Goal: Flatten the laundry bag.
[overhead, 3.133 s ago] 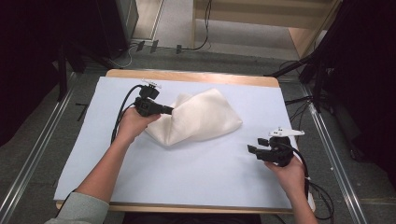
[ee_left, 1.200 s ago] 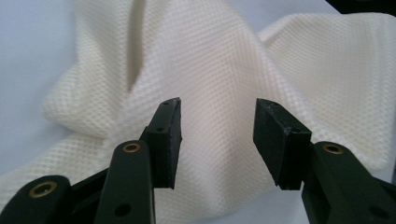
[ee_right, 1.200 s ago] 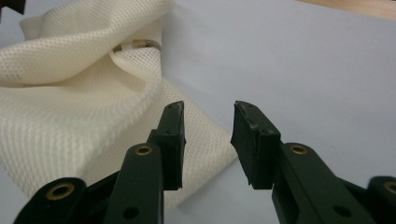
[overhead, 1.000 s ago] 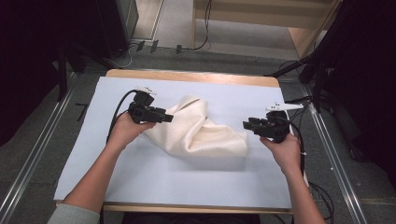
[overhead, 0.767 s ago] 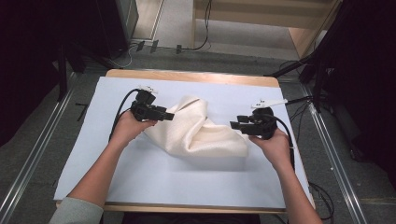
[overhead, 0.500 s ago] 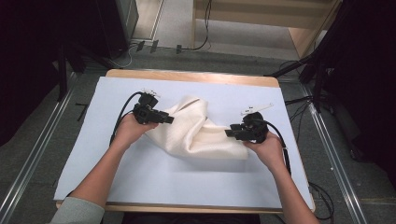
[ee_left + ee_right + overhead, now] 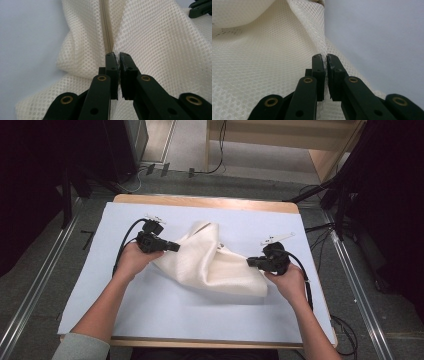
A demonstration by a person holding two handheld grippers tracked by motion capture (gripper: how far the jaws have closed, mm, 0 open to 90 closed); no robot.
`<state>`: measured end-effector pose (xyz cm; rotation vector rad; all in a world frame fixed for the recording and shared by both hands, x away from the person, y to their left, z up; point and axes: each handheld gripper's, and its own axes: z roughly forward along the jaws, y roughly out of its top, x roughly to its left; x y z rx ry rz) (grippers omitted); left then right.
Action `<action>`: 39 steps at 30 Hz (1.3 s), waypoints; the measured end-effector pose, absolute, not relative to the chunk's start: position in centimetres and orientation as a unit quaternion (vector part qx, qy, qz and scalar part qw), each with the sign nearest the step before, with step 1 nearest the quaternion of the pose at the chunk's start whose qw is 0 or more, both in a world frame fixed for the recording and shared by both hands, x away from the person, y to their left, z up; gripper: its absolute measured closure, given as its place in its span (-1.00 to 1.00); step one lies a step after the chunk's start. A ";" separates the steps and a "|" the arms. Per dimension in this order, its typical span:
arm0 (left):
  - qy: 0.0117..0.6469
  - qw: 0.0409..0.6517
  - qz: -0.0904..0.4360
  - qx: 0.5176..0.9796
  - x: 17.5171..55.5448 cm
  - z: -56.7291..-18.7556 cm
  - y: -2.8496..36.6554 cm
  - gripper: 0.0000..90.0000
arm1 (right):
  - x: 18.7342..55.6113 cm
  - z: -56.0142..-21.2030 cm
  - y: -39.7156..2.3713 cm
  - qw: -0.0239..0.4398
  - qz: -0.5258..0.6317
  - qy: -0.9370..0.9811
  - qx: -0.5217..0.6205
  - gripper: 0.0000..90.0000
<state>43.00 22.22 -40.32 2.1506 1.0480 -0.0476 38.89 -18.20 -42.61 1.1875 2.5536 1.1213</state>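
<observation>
Now mesh bag (image 7: 212,262) between grippers, left gripper (image 7: 116,56) apparently pinching its zipper edge

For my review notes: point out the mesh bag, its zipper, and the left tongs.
mesh bag (image 7: 220,272): high view, middle of the white mesh.
zipper (image 7: 106,32): left gripper view, the beige teeth.
left tongs (image 7: 116,55): left gripper view, between tips pinching mesh.

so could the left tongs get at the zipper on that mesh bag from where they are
Probably yes. The left tongs have just been closing and are pinched on the mesh bag right at the near end of its zipper, which runs on uncovered; the right tongs grip the far side.
</observation>
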 end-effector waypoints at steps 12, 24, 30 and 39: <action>0.430 0.390 -0.020 0.814 42.4 -39.8 25.0 0.94 | 38.8 -42.3 -19.6 0.072 0.383 0.826 0.408 0.93; 0.451 0.376 -0.033 0.809 41.7 -40.3 26.8 0.93 | 38.5 -41.5 -21.3 0.087 0.405 0.804 0.427 0.95; 0.462 0.365 -0.042 0.807 41.4 -41.2 27.8 0.93 | 37.2 -40.8 -21.4 0.089 0.420 0.796 0.426 0.95; 0.465 0.379 -0.044 0.798 40.8 -41.5 29.6 0.63 | 33.5 -40.7 -19.4 0.086 0.436 0.809 0.386 0.94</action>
